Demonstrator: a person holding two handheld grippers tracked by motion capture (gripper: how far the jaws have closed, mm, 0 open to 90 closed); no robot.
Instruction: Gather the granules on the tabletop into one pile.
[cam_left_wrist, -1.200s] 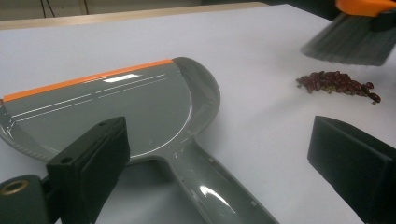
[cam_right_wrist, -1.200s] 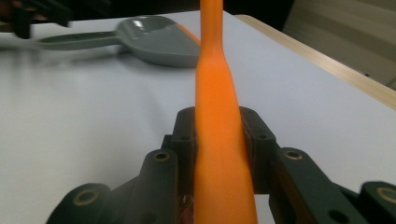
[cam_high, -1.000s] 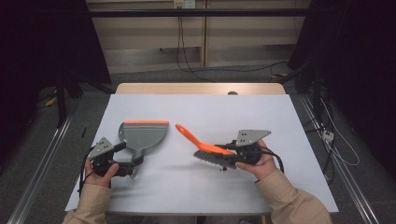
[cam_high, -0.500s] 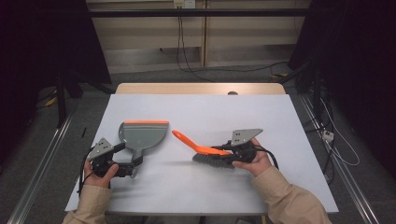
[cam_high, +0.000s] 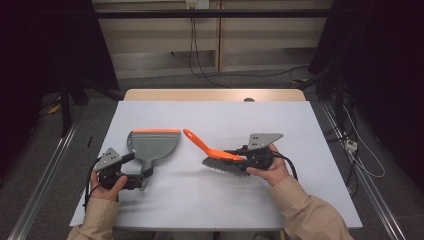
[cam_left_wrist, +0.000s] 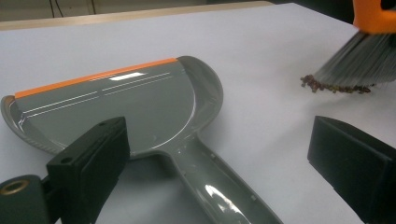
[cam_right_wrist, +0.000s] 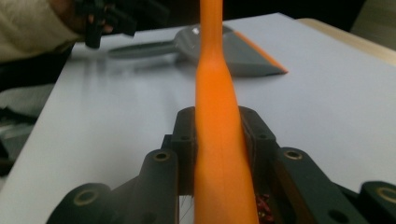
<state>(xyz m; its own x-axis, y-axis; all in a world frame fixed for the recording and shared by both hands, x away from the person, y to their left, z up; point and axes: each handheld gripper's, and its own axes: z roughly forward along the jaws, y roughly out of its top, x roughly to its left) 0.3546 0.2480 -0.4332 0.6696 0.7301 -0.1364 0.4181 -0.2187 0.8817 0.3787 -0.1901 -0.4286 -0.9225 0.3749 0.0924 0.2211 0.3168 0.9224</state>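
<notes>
A grey dustpan (cam_high: 152, 144) with an orange lip lies flat on the white table (cam_high: 300, 135), left of centre. My left gripper (cam_high: 134, 179) is open, one jaw on each side of the dustpan's handle (cam_left_wrist: 210, 186) without touching it. My right gripper (cam_high: 246, 159) is shut on the orange handle of a brush (cam_high: 207, 149), whose grey bristles (cam_high: 225, 166) rest on the table. The handle (cam_right_wrist: 215, 93) runs up between the shut jaws and points toward the dustpan (cam_right_wrist: 233, 49). A small pile of red-brown crumbs (cam_left_wrist: 334, 86) lies under the bristles (cam_left_wrist: 359, 60).
The table's wooden far edge (cam_high: 215, 95) runs along the back. Metal rails (cam_high: 40, 175) flank the table on the floor, and cables (cam_high: 360, 155) lie at the right. Bare tabletop extends at the back and in front of the brush.
The brush's handle dipped and then rose again while its bristles stayed on the table, shifting slightly left. The left gripper and the dustpan have not moved.
</notes>
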